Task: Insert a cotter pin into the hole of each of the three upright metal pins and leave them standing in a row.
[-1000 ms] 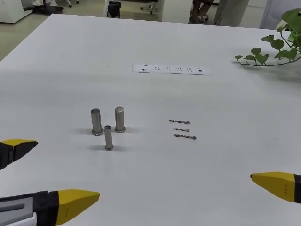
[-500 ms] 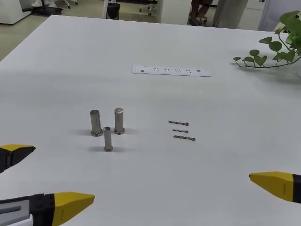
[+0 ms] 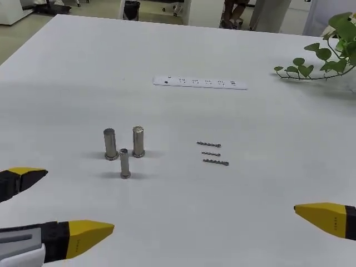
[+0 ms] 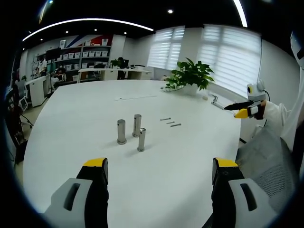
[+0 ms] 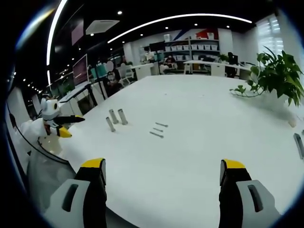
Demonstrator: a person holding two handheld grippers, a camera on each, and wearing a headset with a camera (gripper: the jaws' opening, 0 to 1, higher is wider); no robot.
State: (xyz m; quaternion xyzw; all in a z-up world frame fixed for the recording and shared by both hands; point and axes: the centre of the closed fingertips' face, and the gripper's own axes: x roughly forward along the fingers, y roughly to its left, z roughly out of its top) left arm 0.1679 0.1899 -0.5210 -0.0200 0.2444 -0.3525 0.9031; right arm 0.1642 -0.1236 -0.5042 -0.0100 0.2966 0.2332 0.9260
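Three upright metal pins stand in a tight cluster left of the table's middle, also seen in the left gripper view and the right gripper view. Three cotter pins lie side by side to their right, loose on the table. My left gripper hovers open near the front left edge, short of the metal pins, with nothing between its fingers. My right gripper is open and empty at the front right; one yellow fingertip shows in the head view.
A white power strip lies flat beyond the pins. A leafy plant trails onto the table at the far right. The white tabletop is bare between the grippers. People and shelves are in the far background.
The head camera has drifted slightly. The metal pins and cotter pins have not moved. Both grippers stay open in about the same places.
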